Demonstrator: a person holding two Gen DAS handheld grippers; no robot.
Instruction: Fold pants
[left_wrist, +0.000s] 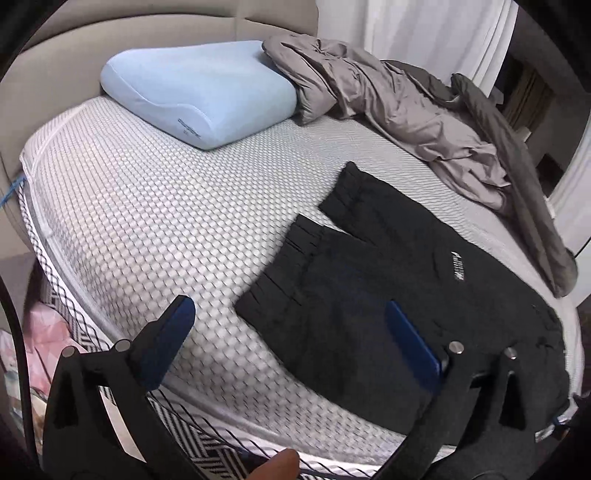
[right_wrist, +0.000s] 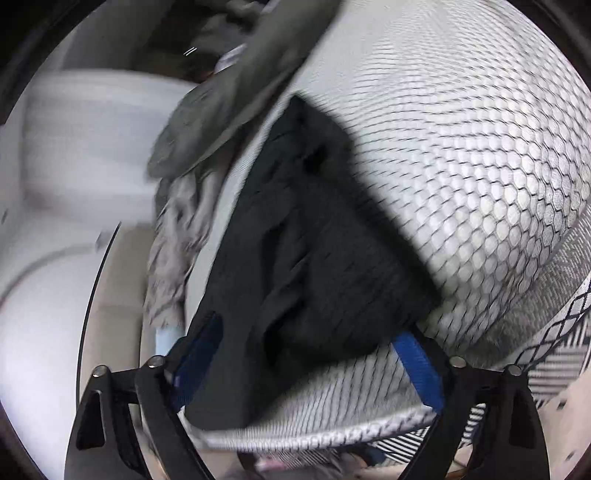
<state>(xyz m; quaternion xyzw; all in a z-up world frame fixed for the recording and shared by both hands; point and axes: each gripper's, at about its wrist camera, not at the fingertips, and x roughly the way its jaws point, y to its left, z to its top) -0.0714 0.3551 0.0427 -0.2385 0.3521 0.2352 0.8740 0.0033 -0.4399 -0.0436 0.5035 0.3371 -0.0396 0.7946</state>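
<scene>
Black pants (left_wrist: 351, 288) lie folded on the mattress (left_wrist: 129, 206) near its front right corner, a small white logo facing up. My left gripper (left_wrist: 288, 310) hovers above the bed's front edge, jaws wide open. Its left finger is over bare mattress and its right finger (left_wrist: 410, 339) over the pants, gripping nothing. In the blurred right wrist view the pants (right_wrist: 314, 240) run away from the camera. My right gripper (right_wrist: 306, 336) stands open low over their near end. The cloth lies between the blue pads (right_wrist: 417, 365), and I see no pinch on it.
A light blue pillow (left_wrist: 199, 92) sits at the head of the bed. A crumpled grey duvet (left_wrist: 388, 103) runs along the far right side, close to the pants. Beyond it hang white curtains (left_wrist: 424, 29). Pink fabric (left_wrist: 40, 332) lies off the bed's left edge.
</scene>
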